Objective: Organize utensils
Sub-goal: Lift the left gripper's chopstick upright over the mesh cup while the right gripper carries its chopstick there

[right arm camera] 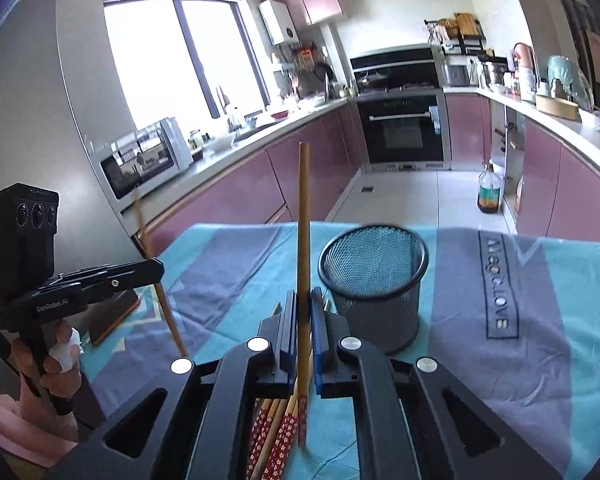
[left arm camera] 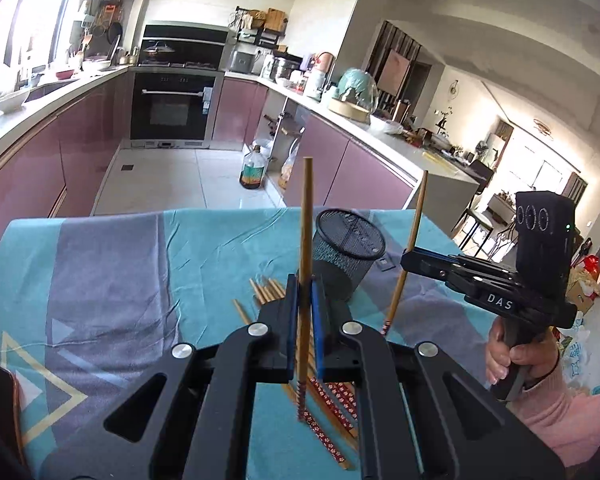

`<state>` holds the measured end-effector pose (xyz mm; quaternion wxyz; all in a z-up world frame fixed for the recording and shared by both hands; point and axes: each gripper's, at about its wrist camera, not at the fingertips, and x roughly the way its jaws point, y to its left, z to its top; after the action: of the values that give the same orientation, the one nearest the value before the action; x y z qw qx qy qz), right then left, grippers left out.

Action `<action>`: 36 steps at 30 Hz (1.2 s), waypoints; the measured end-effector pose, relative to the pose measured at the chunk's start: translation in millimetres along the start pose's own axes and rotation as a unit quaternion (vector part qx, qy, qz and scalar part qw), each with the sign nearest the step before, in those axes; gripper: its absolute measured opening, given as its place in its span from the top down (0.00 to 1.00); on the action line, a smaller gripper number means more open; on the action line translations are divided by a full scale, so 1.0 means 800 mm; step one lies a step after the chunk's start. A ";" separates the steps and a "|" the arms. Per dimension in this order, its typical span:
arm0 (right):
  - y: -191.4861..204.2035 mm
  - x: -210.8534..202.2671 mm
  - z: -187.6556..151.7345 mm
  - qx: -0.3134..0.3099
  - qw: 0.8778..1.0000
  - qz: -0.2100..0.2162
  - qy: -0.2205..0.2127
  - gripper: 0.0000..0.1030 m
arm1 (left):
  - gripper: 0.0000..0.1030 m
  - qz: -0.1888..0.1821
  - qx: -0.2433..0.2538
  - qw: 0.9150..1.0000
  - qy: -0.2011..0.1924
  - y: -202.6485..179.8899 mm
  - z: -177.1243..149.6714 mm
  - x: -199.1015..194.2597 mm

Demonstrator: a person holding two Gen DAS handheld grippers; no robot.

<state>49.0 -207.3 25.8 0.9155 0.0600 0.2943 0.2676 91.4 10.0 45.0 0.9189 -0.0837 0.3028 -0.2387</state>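
Observation:
My left gripper [left arm camera: 304, 292] is shut on a wooden chopstick [left arm camera: 306, 220] that stands nearly upright above the table. My right gripper [right arm camera: 303, 304] is shut on a second upright chopstick [right arm camera: 303, 220]. In each view the other gripper [left arm camera: 408, 258] [right arm camera: 158, 270] shows off to the side, its chopstick [left arm camera: 414, 224] [right arm camera: 162, 300] slightly tilted. A black mesh cup [left arm camera: 348, 252] [right arm camera: 374, 276] stands upright and empty just beyond both grippers, a little to the right. Several loose chopsticks [left arm camera: 332, 400] [right arm camera: 276, 432] with red patterned ends lie on the cloth under the grippers.
A teal and grey cloth [left arm camera: 120, 280] [right arm camera: 540, 360] covers the table. A dark flat object with an orange edge [right arm camera: 112, 316] lies at the table's left. Beyond the far table edge are kitchen floor, pink cabinets and an oil bottle [left arm camera: 252, 168].

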 end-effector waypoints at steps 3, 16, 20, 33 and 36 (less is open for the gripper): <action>-0.003 -0.011 0.014 0.001 1.000 0.008 -0.018 0.95 | 0.93 -0.014 0.005 1.000 -0.023 -0.011 0.020 -0.016; -0.016 -0.044 0.089 -0.035 0.996 -0.007 -0.083 0.95 | 0.93 -0.046 0.019 0.995 -0.091 -0.055 0.127 -0.013; -0.028 -0.045 0.108 -0.034 0.994 -0.018 -0.098 0.95 | 0.93 -0.054 0.020 0.994 -0.094 -0.064 0.154 0.010; -0.072 0.046 0.093 -0.015 0.999 -0.047 0.002 0.95 | 0.93 -0.023 0.052 0.998 0.005 -0.090 0.152 0.122; -0.074 0.063 0.086 -0.013 0.998 -0.053 0.028 0.95 | 0.93 -0.019 0.055 0.998 0.025 -0.085 0.142 0.148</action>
<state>149.5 -227.7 41.1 0.9204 0.0245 0.3193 0.2244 215.9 -106.3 95.1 0.9097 -0.0332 0.3102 -0.2740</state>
